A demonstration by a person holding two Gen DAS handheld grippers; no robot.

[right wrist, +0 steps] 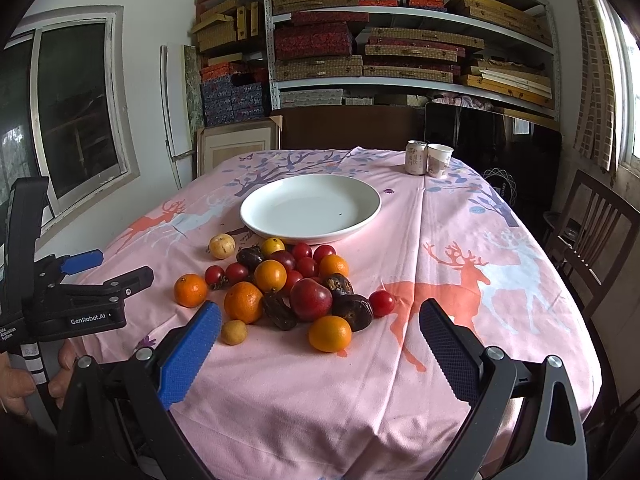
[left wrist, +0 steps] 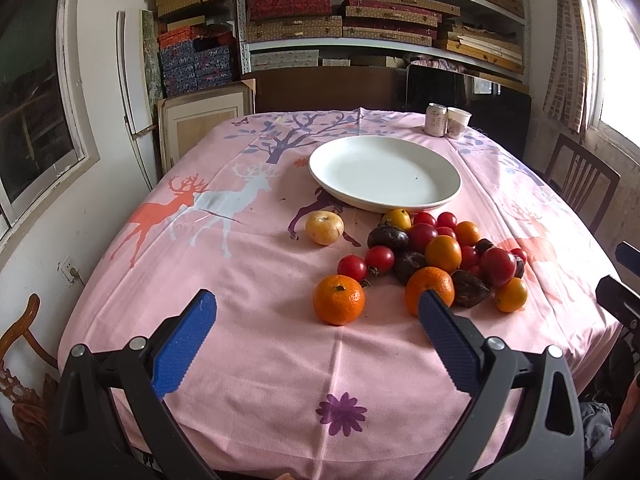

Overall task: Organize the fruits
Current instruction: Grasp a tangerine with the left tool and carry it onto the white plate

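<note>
A pile of fruit lies on the pink tablecloth: oranges (left wrist: 339, 299) (right wrist: 330, 333), red cherry tomatoes (left wrist: 352, 267) (right wrist: 381, 303), dark dates (left wrist: 469, 289) (right wrist: 352, 312), a red plum (right wrist: 311, 299) and a pale yellow fruit (left wrist: 324, 227) (right wrist: 221, 246). An empty white plate (left wrist: 385, 173) (right wrist: 310, 207) sits just behind the pile. My left gripper (left wrist: 316, 306) is open and empty, above the cloth in front of the nearest orange. My right gripper (right wrist: 320, 316) is open and empty, in front of the pile. The left gripper also shows in the right wrist view (right wrist: 86, 280).
A drink can (left wrist: 435, 119) (right wrist: 416, 157) and a paper cup (left wrist: 458, 121) (right wrist: 439, 159) stand at the table's far right corner. Wooden chairs (right wrist: 592, 236) (left wrist: 584, 184) stand to the right. Shelves of boxes (right wrist: 400, 40) fill the back wall.
</note>
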